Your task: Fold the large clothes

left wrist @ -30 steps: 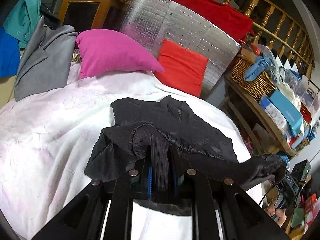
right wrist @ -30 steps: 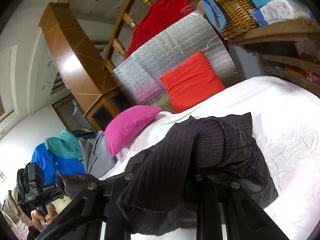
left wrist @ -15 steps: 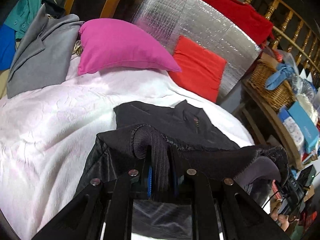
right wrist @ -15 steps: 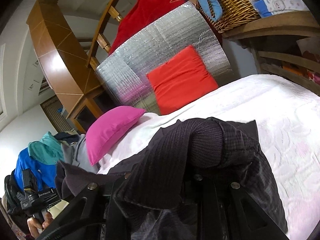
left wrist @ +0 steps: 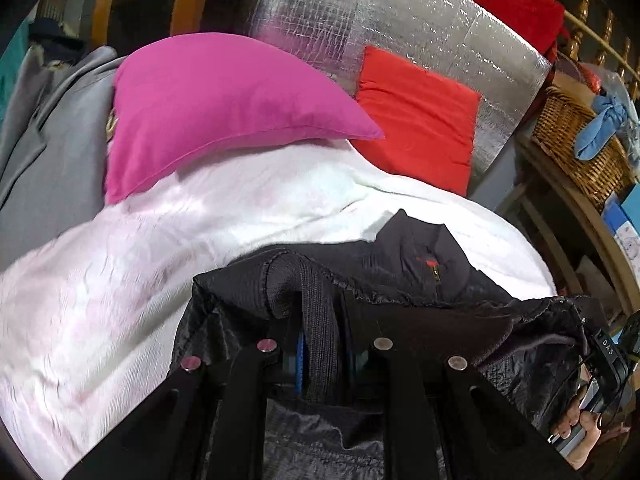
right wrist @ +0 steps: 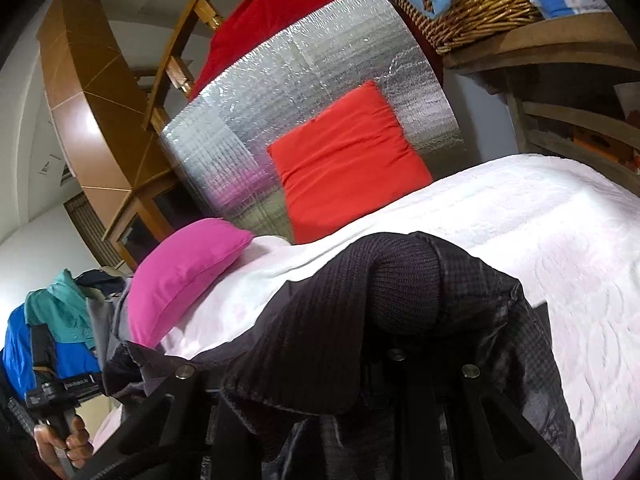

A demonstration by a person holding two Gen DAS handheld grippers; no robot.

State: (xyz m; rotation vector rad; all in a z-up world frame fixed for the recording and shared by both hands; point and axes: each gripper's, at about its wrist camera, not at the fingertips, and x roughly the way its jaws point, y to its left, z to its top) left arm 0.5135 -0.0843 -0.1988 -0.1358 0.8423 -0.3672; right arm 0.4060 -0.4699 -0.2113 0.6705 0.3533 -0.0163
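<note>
White bedspread (left wrist: 120, 280) carries the black jacket (left wrist: 420, 264), its ribbed hem clenched in both tools (left wrist: 322, 344) (right wrist: 304, 392).

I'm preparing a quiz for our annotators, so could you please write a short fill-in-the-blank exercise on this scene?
1. The left gripper is shut on the ribbed hem of a ____ jacket.
2. The pillow nearest the grey coat is ____.
3. The red cushion leans against a ____ insulation panel.
4. The wicker basket stands on a wooden ____.

Missing words: black; pink; silver; shelf
</note>
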